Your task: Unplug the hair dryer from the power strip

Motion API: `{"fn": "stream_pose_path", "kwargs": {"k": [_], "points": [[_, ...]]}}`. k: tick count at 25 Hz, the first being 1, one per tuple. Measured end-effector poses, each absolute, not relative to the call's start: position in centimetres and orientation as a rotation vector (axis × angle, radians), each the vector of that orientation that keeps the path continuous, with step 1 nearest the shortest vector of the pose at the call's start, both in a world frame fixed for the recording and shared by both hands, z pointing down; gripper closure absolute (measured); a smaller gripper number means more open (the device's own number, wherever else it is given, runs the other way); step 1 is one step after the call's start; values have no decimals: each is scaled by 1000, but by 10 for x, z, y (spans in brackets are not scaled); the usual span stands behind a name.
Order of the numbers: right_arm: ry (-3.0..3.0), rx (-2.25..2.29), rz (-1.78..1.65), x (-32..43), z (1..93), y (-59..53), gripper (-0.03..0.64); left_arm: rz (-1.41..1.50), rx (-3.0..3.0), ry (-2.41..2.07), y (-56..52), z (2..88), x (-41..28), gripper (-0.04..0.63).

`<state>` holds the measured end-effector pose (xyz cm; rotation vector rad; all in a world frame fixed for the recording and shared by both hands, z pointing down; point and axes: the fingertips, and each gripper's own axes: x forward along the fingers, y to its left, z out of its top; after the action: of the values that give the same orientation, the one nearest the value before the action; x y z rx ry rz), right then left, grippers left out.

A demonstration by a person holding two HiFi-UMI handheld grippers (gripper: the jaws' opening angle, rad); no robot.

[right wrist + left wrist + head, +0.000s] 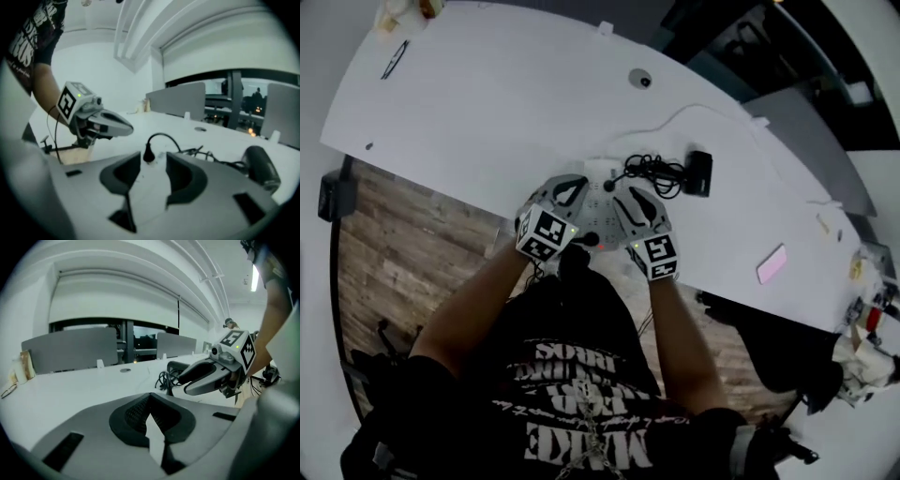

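1. Nearest the head camera, a black printed shirt point(581, 375) and two bare forearms are seen, and the forearms reach to the near edge of a white table point(506, 103).
2. The left gripper point(574, 185) is held over that edge. Its claw is pressed together at the tips and nothing is pinched; only a sliver of white surface is seen behind the closed pads.
3. The right gripper point(623, 194) is held just beside it, with its claw spread wide. Nothing is gripped. In the right gripper view a black plug point(149, 157) is framed in the gap just beyond the pads and is touched by neither of them.
4. A white power strip point(602, 171) lies between the two grippers and just ahead of them. The plug stands upright on it, and its cord arches up and away.
5. The cord is gathered into a loose black tangle point(652, 170) to the right of the strip. The hair dryer point(700, 172) lies on the table just past the tangle, clear of both grippers.
6. Farther off, a flat pink object point(771, 264) is seen near the table's right edge. A round grey grommet point(639, 79) is set in the tabletop beyond the dryer, and a pair of glasses point(394, 58) is seen at the far left end.
7. Grey partitions point(70, 350) are seen behind the table.
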<state>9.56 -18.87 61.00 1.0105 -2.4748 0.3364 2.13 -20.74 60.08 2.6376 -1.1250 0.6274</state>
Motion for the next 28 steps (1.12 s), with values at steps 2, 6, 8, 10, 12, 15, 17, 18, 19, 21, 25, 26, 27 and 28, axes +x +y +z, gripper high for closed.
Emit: {"fn": "stream_pose_path", "kwargs": {"k": [2,6,8,10,12,15,17,18,19,21,25,26,27,28], "points": [[-2478,1125,346,113,578,-181,443,528,2677,-1215,-204,560,1,571],[-2553,1337,278,136,476,-158,461,252,2680,-1373,-188,458,-40,571],[-2572,1415,223,146,431,-145,529,122,2652,-1449,-178,408,-57,571],[-2588,1498,168,155,396,-133,549,43,2658,-1524,-168,367,-72,571],[-2611,1586,133,162,369,-123,563,-22,2695,-1590,-160,336,-83,571],[-2646,1658,103,166,344,-112,572,-43,2721,-1627,-152,315,-92,571],[-2654,1661,77,163,336,-106,574,-41,2724,-1612,-148,310,-91,571],[-2655,1658,68,162,335,-104,574,-43,2730,-1601,-146,309,-89,571],[-2656,1655,64,160,334,-102,574,-43,2740,-1589,-144,308,-86,571],[-2660,1647,61,158,332,-98,574,-53,2756,-1570,-140,305,-81,571],[-2666,1625,50,154,329,-93,574,-54,2775,-1538,-134,303,-74,571],[-2668,1622,46,154,328,-93,574,-55,2772,-1534,-134,303,-72,571],[-2670,1620,43,155,328,-94,574,-56,2768,-1532,-135,304,-69,571],[-2671,1617,41,156,327,-95,574,-54,2766,-1531,-136,304,-67,571]]}}
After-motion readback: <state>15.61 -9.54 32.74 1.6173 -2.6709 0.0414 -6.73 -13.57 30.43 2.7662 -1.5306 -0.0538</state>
